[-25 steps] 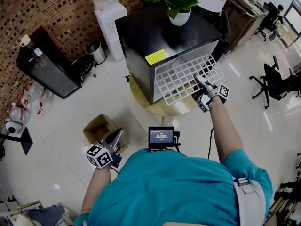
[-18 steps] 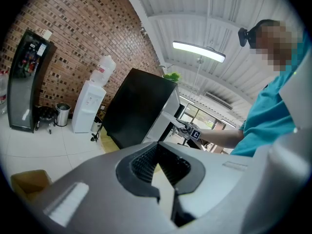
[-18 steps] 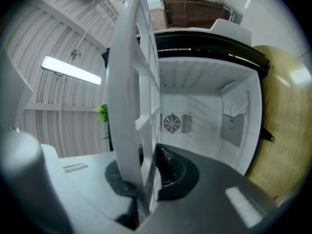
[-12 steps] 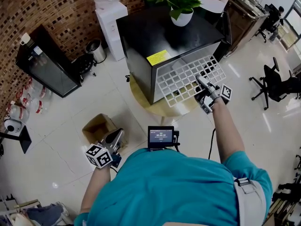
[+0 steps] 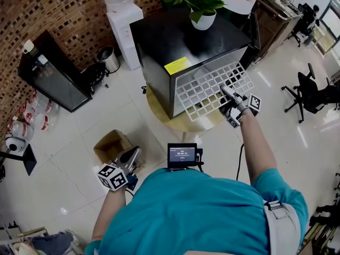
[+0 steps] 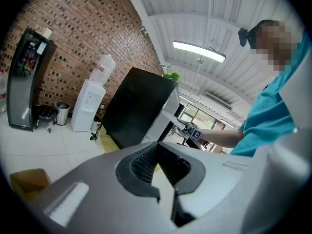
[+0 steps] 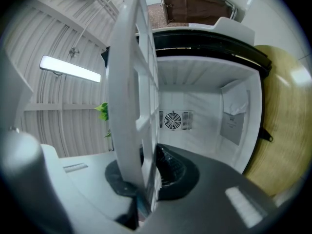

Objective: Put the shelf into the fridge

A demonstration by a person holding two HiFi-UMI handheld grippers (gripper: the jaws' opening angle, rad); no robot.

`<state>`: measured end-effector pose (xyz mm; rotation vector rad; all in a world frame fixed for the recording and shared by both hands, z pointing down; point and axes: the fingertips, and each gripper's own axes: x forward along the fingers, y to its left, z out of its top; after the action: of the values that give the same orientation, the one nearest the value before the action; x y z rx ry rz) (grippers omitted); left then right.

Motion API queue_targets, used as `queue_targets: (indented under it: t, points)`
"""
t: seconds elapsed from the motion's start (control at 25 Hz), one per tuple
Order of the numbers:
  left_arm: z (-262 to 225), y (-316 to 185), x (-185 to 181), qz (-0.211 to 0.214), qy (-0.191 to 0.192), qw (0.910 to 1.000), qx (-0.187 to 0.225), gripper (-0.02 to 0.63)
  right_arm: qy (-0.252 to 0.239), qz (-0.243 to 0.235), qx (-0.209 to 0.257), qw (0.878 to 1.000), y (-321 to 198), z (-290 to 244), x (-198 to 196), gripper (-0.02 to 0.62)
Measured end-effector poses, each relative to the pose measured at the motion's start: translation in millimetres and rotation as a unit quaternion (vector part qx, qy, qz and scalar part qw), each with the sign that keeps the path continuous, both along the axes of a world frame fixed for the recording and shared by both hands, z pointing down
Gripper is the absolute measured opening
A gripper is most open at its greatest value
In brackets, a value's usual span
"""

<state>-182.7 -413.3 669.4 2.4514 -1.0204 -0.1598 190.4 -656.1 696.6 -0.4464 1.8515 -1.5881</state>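
Note:
A white grid shelf (image 5: 210,89) hangs tilted in front of the open front of the black fridge (image 5: 180,41). My right gripper (image 5: 227,93) is shut on the shelf's near right edge. In the right gripper view the shelf (image 7: 131,96) stands on edge between the jaws of my right gripper (image 7: 146,179), with the white fridge interior (image 7: 204,111) and its rear fan right behind. My left gripper (image 5: 133,154) hangs low at my left side, well away from the fridge. In the left gripper view my left gripper (image 6: 158,147) holds nothing and its tips meet.
The fridge stands on a round wooden base (image 5: 183,122) with a potted plant (image 5: 204,17) on top. A cardboard box (image 5: 110,143) lies on the floor by my left gripper. A water dispenser (image 5: 123,25), a black display cooler (image 5: 53,73) and an office chair (image 5: 313,92) stand around.
My right gripper and the shelf have shifted slightly right and toward the fridge opening. The left gripper has stayed in place.

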Motion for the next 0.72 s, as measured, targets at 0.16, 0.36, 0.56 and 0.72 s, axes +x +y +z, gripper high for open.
queue_targets:
  t: [0.16, 0.36, 0.56, 0.72]
  points:
    - [2, 0, 3, 0.000, 0.001, 1.0000, -0.005, 0.002, -0.005, 0.002, -0.003, 1.000, -2, 1, -1, 0.028]
    - [0, 2, 9, 0.002, 0.002, 1.0000, -0.009, 0.002, -0.005, 0.000, -0.015, 1.000, 0, 9, -1, 0.026]
    - [0, 2, 4, 0.004, -0.003, 1.0000, 0.002, 0.002, 0.007, -0.006, -0.010, 1.000, 2, 3, -1, 0.025]
    - [3, 2, 3, 0.002, -0.002, 1.0000, -0.001, 0.002, 0.007, -0.014, 0.001, 1.000, 3, -3, 0, 0.025]
